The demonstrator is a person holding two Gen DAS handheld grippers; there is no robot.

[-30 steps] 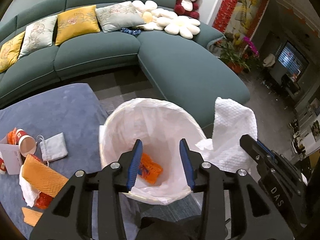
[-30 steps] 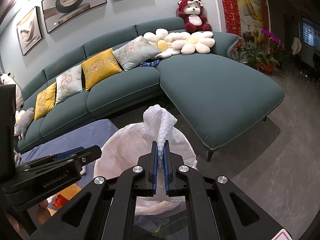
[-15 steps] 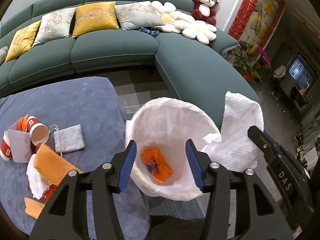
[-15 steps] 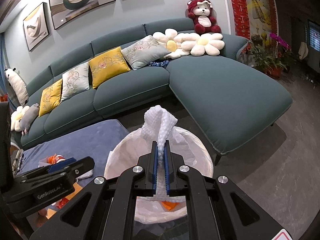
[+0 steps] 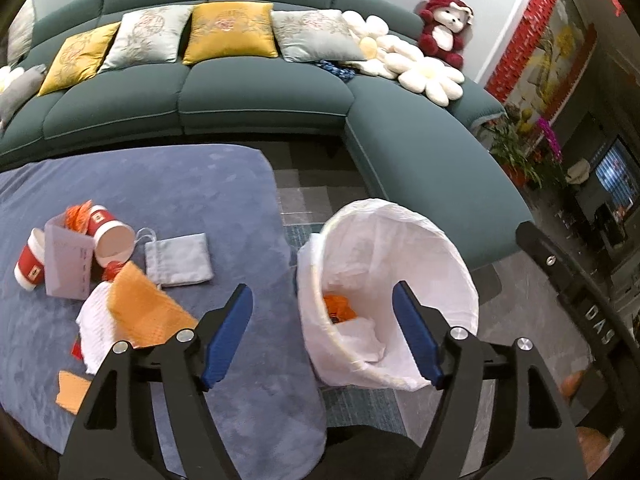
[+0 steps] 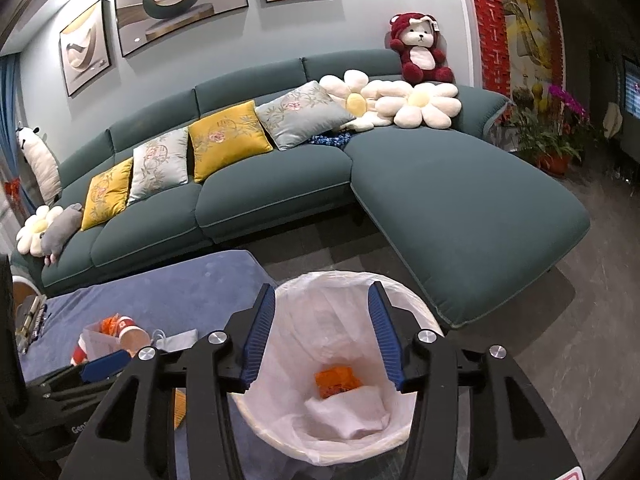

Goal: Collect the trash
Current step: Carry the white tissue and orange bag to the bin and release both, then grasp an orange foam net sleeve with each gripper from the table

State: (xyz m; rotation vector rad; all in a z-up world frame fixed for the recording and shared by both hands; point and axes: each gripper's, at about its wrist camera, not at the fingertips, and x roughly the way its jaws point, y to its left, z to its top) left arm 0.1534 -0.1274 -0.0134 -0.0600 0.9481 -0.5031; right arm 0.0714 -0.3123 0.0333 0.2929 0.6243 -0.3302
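Observation:
A bin with a white liner (image 5: pixel 400 210) stands on the floor beside the blue-covered table (image 5: pixel 160 184). Inside lie orange netting (image 5: pixel 338 308) and a white paper towel (image 6: pixel 348 412). My right gripper (image 6: pixel 323 336) hangs over the bin (image 6: pixel 332 278); its jaws are opening and nothing is between them. My left gripper (image 5: pixel 322 336) sits over the table's edge and the bin's left rim, its jaws also opening and empty. On the table lie red paper cups (image 5: pixel 108 236), a paper card (image 5: pixel 66 264), a grey pouch (image 5: pixel 178 258), an orange foam sheet (image 5: pixel 148 312) and another white towel (image 5: pixel 94 324).
A teal corner sofa (image 6: pixel 460 208) with cushions curves behind the table and bin. Potted flowers (image 6: pixel 548 136) stand at the right by the wall. Grey tiled floor (image 6: pixel 580 340) spreads right of the bin. The right gripper's body (image 5: pixel 580 300) shows at the left view's edge.
The right gripper opened and the white paper towel it held dropped into the bin. The left gripper widened and swung left, bringing more of the table's trash into view.

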